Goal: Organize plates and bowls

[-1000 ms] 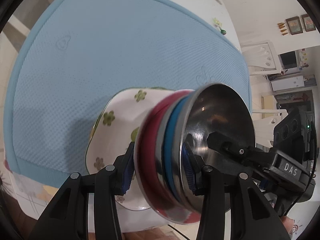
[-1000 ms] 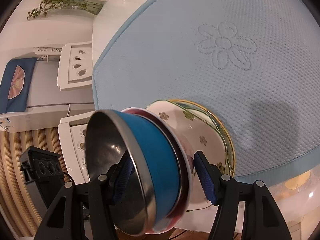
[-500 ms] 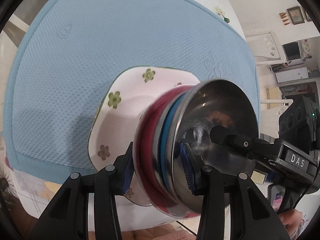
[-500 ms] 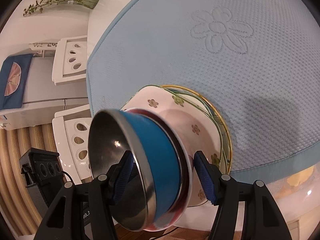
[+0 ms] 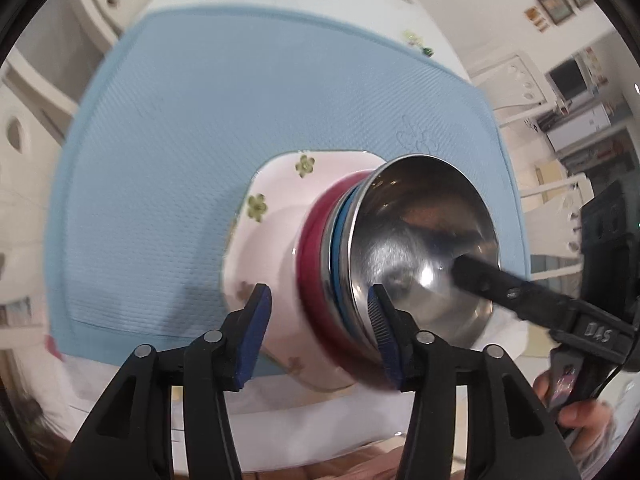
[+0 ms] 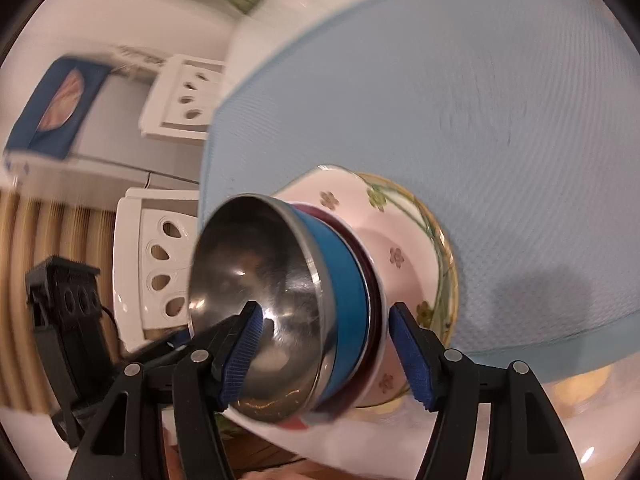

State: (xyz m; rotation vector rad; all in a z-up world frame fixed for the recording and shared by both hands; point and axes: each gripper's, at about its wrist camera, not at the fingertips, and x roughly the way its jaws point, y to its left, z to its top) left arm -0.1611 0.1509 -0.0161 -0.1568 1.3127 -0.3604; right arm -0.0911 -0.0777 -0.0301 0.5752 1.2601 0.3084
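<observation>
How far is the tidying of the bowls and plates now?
Mostly done, it seems. The steel bowl sits nested in a blue bowl and a red bowl, on the flowered plates, one pile on the blue mat. In hand: the left gripper and right gripper are opening, jaws each side of the pile, pads apparently off it. Left: draw both away. No other dishes show.

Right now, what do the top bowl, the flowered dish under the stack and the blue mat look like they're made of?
Top bowl: polished steel by the look, its inside mirror-bright with sharp glints and reflections.
Flowered dish: probably glazed ceramic, glossy white with printed green and brown flowers; melamine can't be ruled out.
Blue mat: soft woven or foam-like sheet, matte, with a fine dimpled texture and an embossed flower outline.
</observation>
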